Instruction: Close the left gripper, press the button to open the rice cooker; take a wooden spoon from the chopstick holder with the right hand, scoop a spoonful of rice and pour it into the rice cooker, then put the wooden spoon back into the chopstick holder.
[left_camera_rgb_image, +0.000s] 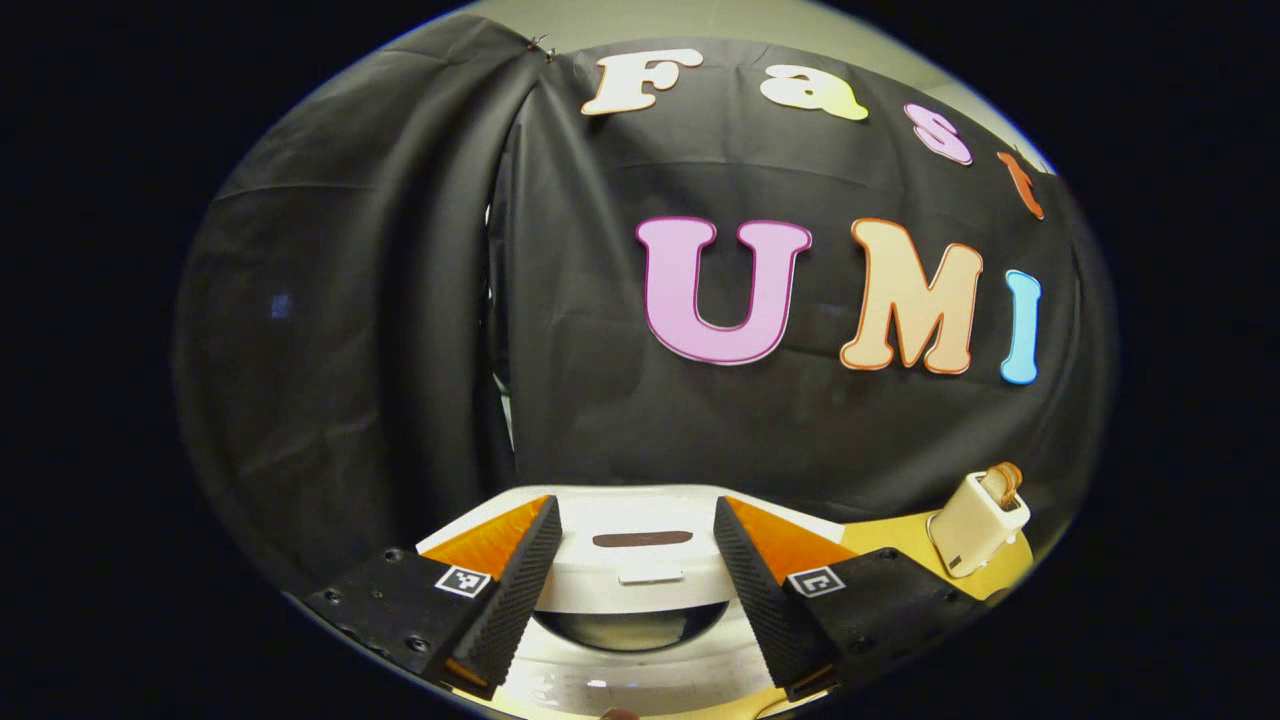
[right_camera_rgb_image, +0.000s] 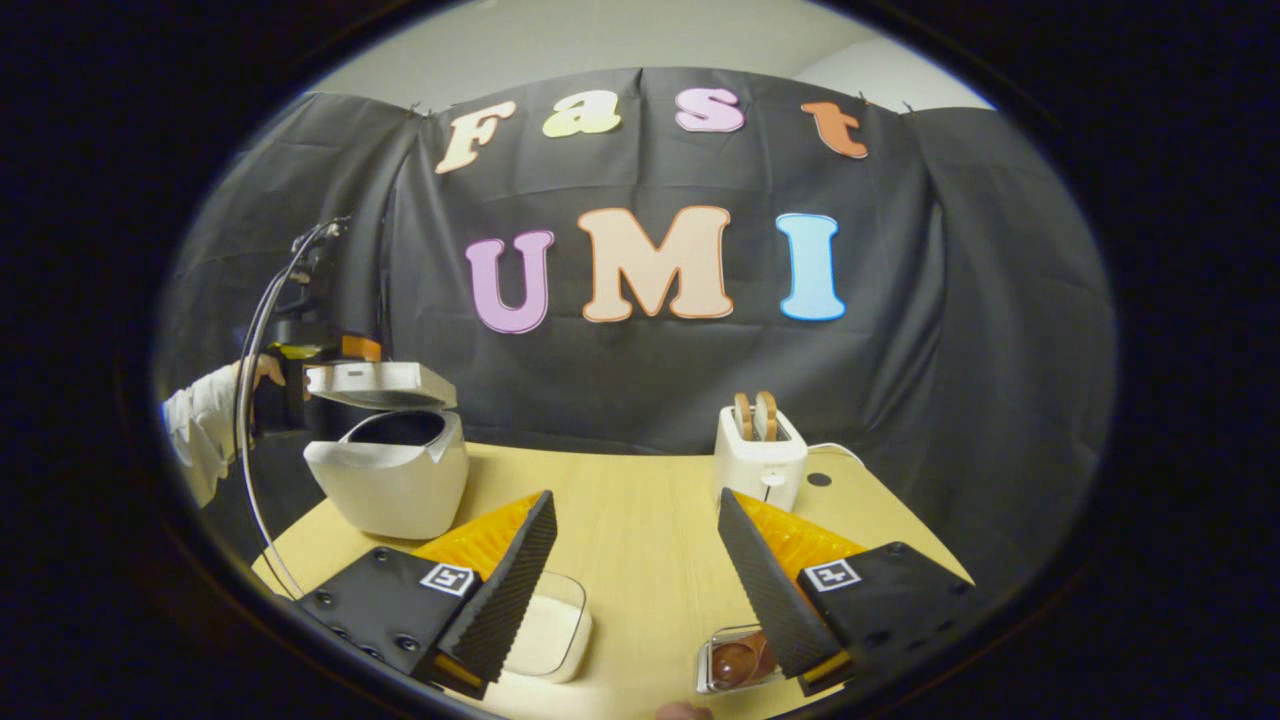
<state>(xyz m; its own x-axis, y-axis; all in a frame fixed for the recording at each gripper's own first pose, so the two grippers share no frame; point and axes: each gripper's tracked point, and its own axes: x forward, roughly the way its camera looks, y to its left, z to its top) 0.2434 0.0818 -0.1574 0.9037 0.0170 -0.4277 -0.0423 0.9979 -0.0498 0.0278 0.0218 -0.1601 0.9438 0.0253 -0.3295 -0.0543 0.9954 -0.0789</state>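
One white rice cooker (right_camera_rgb_image: 390, 480) with its lid up sits at centre left on the pale wooden bench (right_camera_rgb_image: 640, 520), both the left gripper (left_camera_rgb_image: 637, 590) and right gripper (right_camera_rgb_image: 637, 590) gaping wide and empty.

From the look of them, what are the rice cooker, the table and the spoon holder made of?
Rice cooker: probably plastic, smooth matte white shell, lid up. Table: light wood or wood-look laminate, faint grain, low sheen. Chopstick holder: white, smooth, plastic or ceramic, cannot tell which; the wooden spoon handles in it look like brown wood.
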